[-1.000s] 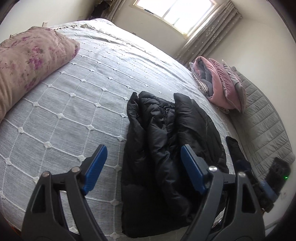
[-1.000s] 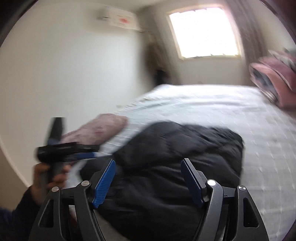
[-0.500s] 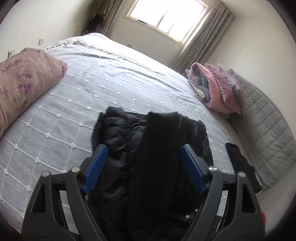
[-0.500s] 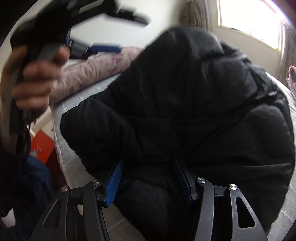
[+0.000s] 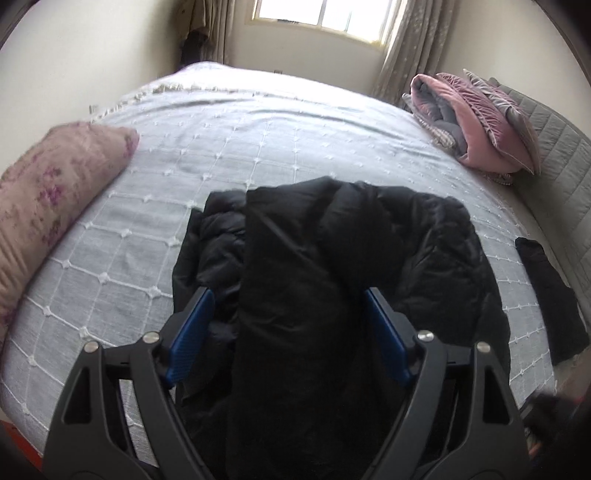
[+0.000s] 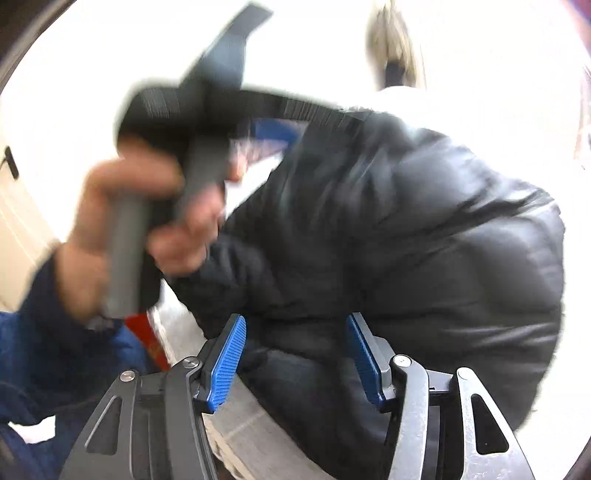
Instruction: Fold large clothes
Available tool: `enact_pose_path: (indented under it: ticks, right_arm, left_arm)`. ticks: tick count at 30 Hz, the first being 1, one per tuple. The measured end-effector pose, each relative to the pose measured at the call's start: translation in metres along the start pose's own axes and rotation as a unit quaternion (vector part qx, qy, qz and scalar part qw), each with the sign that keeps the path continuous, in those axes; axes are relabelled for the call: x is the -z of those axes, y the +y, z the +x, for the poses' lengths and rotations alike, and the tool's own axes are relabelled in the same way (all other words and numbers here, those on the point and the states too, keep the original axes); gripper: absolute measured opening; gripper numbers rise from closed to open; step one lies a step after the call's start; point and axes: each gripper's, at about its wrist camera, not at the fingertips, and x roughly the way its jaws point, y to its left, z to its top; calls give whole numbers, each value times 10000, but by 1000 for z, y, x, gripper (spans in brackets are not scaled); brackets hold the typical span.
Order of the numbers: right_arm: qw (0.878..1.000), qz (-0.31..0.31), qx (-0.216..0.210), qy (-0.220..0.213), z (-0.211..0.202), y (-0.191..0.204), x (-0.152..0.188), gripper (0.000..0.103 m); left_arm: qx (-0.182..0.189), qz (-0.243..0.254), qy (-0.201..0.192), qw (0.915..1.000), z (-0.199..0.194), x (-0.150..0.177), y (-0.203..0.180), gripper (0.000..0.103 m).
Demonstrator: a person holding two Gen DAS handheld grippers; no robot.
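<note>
A black puffer jacket (image 5: 332, 258) lies bunched at the near edge of the bed (image 5: 258, 140). A dark fold of it rises between the wide blue pads of my left gripper (image 5: 286, 317), which is open; contact with the pads is not clear. In the right wrist view the jacket (image 6: 406, 240) fills the frame, blurred. My right gripper (image 6: 295, 343) has its pads apart around a jacket edge near the mattress side, narrower than the left; grip unclear. The hand holding the left gripper (image 6: 207, 110) shows there too.
A floral pink pillow (image 5: 55, 199) lies at the bed's left. Folded pink and grey quilts (image 5: 476, 122) sit at the far right by a grey padded headboard (image 5: 554, 155). A small dark garment (image 5: 546, 295) lies at the right edge. A window (image 5: 321, 14) is behind.
The left gripper swung over the jacket, and a fold now stands between its pads. The right gripper dropped low at the jacket's near edge and its pads narrowed.
</note>
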Motion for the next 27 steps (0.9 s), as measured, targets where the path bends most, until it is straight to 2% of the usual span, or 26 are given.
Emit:
enact_pose_path:
  ticks: [2,4,6,9,12,16,19,22,27]
  right_arm:
    - [9989,273,285,-267,-23,-25,1,64]
    - [9932,800,712,-461,-39,-62,5,65]
    - [9814,1489,1080,-543,-44,-104,6,64]
    - [9701,2073,1115,-594,-41,-146,-9,64]
    - [9660,2310,989,-616,-24,-163,-27,64]
    - [9689,2163,1136,-383,7,-179,-49,64]
    - [9721,1983,1246,105,40,-184,-58,64]
    - [9728,1901,1272,369,61,-183,-58,64]
    - [9730,1872,1263,473,86,-178,-44,64]
  left_arm:
    - [165,-148,131,9997,6,1,9,83]
    - [211,-183,182,9994,9,3,12,83]
    - [182,-153,172,9996,8,5,9,83]
    - [100,-134,199,9997,14,7,8,85]
    - [20,-156,238,9996,20,9,10,87]
    - [-42,-241,293,9993,30,10,14,90]
    - [-137,-210,303,9992,34,12,14,91]
    - [-178,-201,329,9991,39,13,15,95]
    - [-27,-420,485,9979,49,16,22,96]
